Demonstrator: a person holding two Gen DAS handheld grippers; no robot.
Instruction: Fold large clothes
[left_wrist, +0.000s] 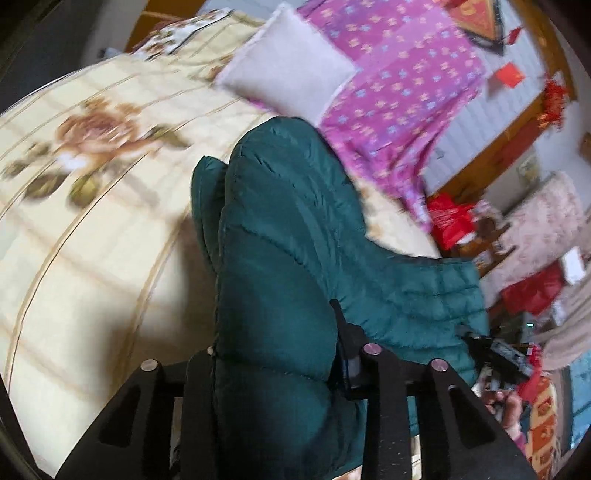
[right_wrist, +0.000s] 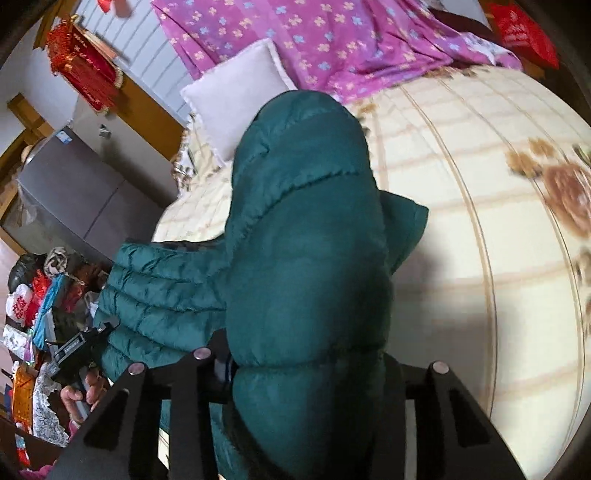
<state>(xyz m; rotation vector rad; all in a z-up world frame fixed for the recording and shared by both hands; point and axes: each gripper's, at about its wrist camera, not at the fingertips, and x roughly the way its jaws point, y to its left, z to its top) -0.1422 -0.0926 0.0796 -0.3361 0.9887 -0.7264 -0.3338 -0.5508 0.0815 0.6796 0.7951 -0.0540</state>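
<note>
A dark green puffer jacket hangs lifted over the bed, gathered in a thick puffy fold. My left gripper is shut on this fold, which fills the gap between its black fingers. In the right wrist view the same jacket bulges up between the fingers of my right gripper, which is shut on it too. A quilted stretch of jacket spans between the two grips. Each view catches the other gripper at its edge, the right gripper and the left gripper, each with a hand on its handle.
Below lies a bed with a cream floral quilt. A white pillow and a purple flowered blanket sit at its head. A grey cabinet stands beside the bed. Red bags and piled clutter crowd that side.
</note>
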